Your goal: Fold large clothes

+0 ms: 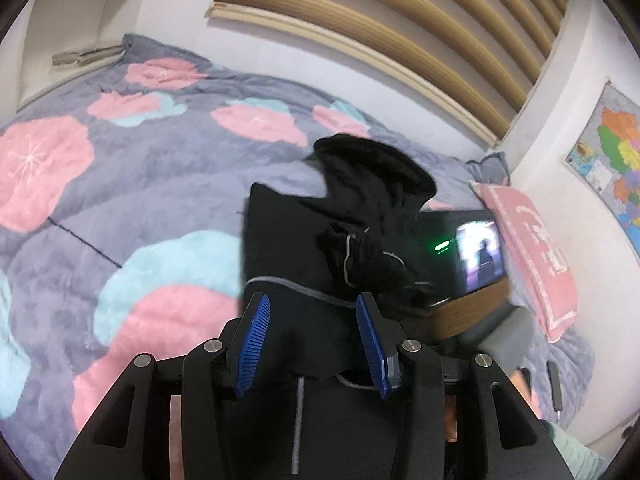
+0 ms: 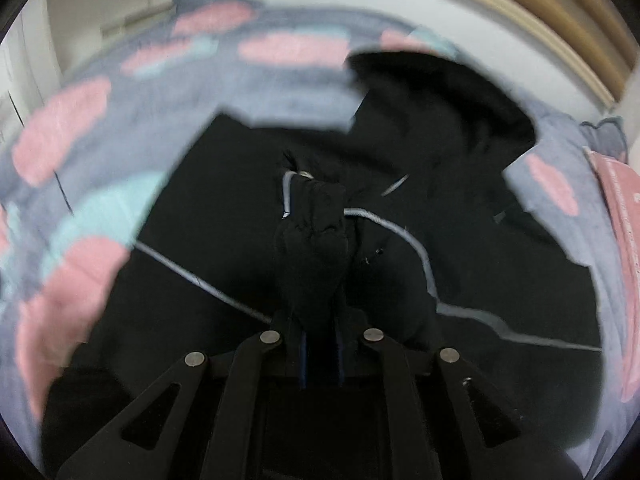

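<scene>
A large black garment with thin grey piping [image 1: 296,248] lies on the grey bed cover with pink and teal flowers [image 1: 120,184]. My left gripper [image 1: 312,312] is open, its blue pads [image 1: 254,340] on either side of the garment's near edge, holding nothing. In the right wrist view the same black garment [image 2: 460,200] fills the middle, blurred by motion. My right gripper [image 2: 320,320] is shut on a bunched fold of the black cloth [image 2: 316,232], which stands up between the fingers.
A pink pillow [image 1: 536,256] lies at the bed's right side by the wall. A lit screen [image 1: 478,254] stands on a wooden board [image 1: 468,308] to the right of the garment. A map [image 1: 616,168] hangs on the right wall. Wooden slats [image 1: 380,32] line the wall behind the bed.
</scene>
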A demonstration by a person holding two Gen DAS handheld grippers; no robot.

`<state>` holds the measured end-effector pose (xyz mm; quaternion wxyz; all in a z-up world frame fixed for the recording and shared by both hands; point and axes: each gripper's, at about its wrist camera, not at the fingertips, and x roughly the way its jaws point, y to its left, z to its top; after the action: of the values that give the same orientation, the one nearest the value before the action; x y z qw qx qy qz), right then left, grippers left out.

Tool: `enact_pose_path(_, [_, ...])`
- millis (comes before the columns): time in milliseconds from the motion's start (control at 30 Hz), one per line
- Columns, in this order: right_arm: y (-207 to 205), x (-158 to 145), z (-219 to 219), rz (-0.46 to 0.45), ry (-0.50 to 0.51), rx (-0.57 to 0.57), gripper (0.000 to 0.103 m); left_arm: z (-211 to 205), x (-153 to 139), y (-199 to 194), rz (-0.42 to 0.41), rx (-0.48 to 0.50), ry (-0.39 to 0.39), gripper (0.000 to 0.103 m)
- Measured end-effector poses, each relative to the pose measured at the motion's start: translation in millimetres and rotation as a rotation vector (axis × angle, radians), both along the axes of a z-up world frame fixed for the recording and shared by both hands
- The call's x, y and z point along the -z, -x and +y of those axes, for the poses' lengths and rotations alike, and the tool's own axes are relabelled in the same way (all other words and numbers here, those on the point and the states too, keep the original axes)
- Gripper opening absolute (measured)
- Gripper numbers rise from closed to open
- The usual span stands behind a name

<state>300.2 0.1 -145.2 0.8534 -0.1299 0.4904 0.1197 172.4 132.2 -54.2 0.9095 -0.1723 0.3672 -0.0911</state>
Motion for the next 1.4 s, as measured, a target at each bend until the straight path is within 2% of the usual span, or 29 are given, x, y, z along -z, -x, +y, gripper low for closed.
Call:
enact_pose_path(67, [2.4,10.1,1.2,-0.033,0.022,-0.039,0.021,-2.0,4.9,-6.2,0.018,0.018,-0.022,0.047])
enact_pose_path(133, [5.5,4.8,-9.3,-0.017,-0.019,-0.082,0.026,-7.8,7.8,-16.5,0.032,0.063,-0.039,0.047])
enact_pose_path(167, [5.7,-2.2,-20.0,0.018,-0.079,-0.098,0.033,-8.1,9.6,-20.7,0.038,0.077,-0.044,0.047])
enact_pose_path(200, [5.5,-8.5,-28.9,0.044,-0.133,-0.106,0.046,-10.2,10.0,-25.1,0.041,0.088,-0.045,0.047])
enact_pose_path(267, [7.5,-27.4,-57.0,0.081,-0.281,-0.106,0.055,-15.8,11.1,-34.7,0.046,0.126,-0.026,0.053])
enact_pose_path(333, [14.5,-51.1,-93.4,0.038,-0.35,-0.069,0.055,-19.8,13.7,-45.1,0.063,0.136,-0.006,0.057])
enact_pose_path(467, [23.6,-79.9,-166.0,-0.048,-0.381,0.036,0.056,-35.1,21.3,-68.8,0.095,0.173,0.017,0.059])
enact_pose_path(633, [20.3,-76.9,-235.6,-0.064,-0.37,0.184,0.057,-68.2,47.5,-111.2,0.189,0.201,-0.024,0.06])
enact_pose_path(733, [19.8,-67.5,-261.7,-0.049,-0.354,0.243,0.058,-77.7,65.4,-134.1,0.232,0.138,-0.043,0.059])
enact_pose_path(767, [21.0,-64.6,-266.4,-0.047,-0.338,0.252,0.058,-79.9,69.6,-139.9,0.23,0.116,-0.046,0.026])
enact_pose_path(800, [20.5,-63.0,-269.4,-0.049,-0.323,0.257,0.058,-81.9,71.4,-143.2,0.234,0.12,-0.036,0.018])
enact_pose_path(833, [21.5,-63.9,-272.8,-0.056,-0.3,0.262,0.058,-81.8,70.0,-144.1,0.228,0.117,-0.027,0.018])
enact_pose_path(933, [22.5,-71.0,-277.6,-0.099,-0.246,0.269,0.058,-70.9,41.3,-127.6,0.112,0.119,0.018,0.018])
enact_pose_path(1033, [15.2,-72.8,-276.4,-0.101,-0.239,0.271,0.058,-35.9,16.2,-114.0,0.053,0.124,0.138,0.018])
enact_pose_path(1100, [9.6,-65.1,-268.8,-0.079,-0.233,0.276,0.058,-15.7,17.6,-115.2,0.078,0.123,0.173,0.018])
enact_pose_path(1133, [6.5,-58.1,-264.1,-0.064,-0.22,0.278,0.058,-8.2,25.9,-119.1,0.119,0.131,0.179,0.018])
enact_pose_path(1233, [-8.0,-22.9,-253.0,0.023,-0.153,0.303,0.058,7.6,77.4,-129.3,0.315,0.137,0.218,0.018])
enact_pose_path(1300, [-14.6,4.3,-253.0,0.076,-0.126,0.321,0.057,14.3,97.5,-125.4,0.331,0.135,0.257,0.02])
enact_pose_path(1400, [-15.4,17.1,-256.2,0.059,-0.114,0.311,0.058,27.1,107.7,-118.0,0.302,0.15,0.361,0.021])
